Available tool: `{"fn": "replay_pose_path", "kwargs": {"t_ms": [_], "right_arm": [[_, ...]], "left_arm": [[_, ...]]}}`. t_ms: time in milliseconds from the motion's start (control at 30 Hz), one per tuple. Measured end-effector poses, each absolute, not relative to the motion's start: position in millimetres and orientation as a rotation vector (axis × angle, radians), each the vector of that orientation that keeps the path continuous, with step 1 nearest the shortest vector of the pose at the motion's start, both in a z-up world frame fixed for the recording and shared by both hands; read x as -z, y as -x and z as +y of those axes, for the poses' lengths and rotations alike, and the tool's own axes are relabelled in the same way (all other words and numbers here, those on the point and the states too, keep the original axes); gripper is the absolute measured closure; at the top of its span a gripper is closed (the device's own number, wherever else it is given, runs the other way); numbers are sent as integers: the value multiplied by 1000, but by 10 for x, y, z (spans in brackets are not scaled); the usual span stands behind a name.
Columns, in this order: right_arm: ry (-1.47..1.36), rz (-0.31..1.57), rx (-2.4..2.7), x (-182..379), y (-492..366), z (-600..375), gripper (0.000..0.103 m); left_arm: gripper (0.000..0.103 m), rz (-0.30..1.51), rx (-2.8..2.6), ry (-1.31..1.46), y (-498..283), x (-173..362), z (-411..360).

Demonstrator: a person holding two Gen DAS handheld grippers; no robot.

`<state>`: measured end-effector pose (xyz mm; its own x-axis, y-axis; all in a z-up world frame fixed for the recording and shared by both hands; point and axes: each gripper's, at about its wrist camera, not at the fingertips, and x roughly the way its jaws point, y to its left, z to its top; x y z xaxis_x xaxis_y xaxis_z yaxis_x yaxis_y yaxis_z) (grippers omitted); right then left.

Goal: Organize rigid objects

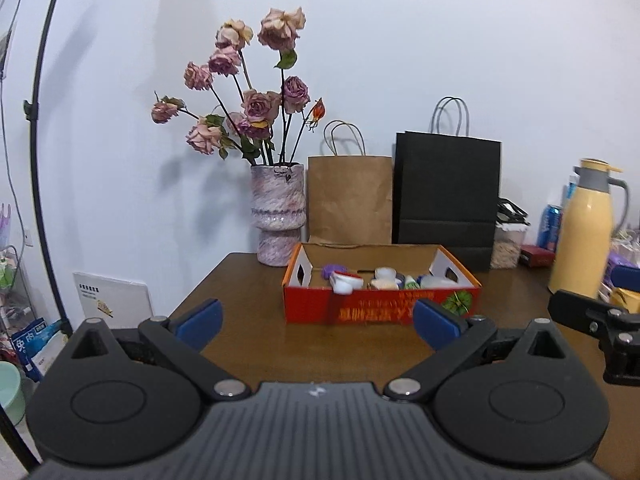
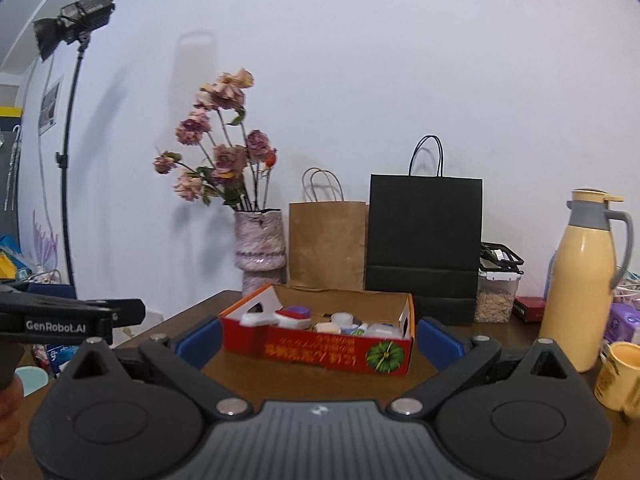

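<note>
A red and orange cardboard box [image 1: 360, 309] sits on the brown table [image 1: 248, 280], holding several small rigid items: white jars, a purple lid, a red-and-white piece. It also shows in the right wrist view [image 2: 320, 350]. My left gripper [image 1: 318, 320] is open and empty, held above the table in front of the box. My right gripper [image 2: 318, 338] is open and empty, also in front of the box. The right gripper's body shows at the right edge of the left wrist view [image 1: 596, 320], and the left gripper's body at the left edge of the right wrist view [image 2: 68, 318].
Behind the box stand a vase of dried roses [image 1: 278, 216], a brown paper bag [image 1: 350, 198] and a black paper bag [image 1: 446, 192]. To the right are a yellow thermos [image 2: 582, 280], a yellow mug [image 2: 620, 376] and a food container [image 2: 496, 296]. A light stand [image 2: 68, 160] stands at left.
</note>
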<state>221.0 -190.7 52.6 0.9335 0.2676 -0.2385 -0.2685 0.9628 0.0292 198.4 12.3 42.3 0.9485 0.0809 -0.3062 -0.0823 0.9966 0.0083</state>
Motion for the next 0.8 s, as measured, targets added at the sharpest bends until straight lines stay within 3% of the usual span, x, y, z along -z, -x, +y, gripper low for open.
{"fn": "replay_pose_path", "kwargs": {"t_ms": [367,800], "right_arm": [[6,259,-243,-503,-1325,-1964,0],[8,260,-236,-536,-1130,-1990,0]], "left_arm": [[0,313,-79,-11,-1102,-345,119],[0,297,-74,-6,-924,-402,120]]}}
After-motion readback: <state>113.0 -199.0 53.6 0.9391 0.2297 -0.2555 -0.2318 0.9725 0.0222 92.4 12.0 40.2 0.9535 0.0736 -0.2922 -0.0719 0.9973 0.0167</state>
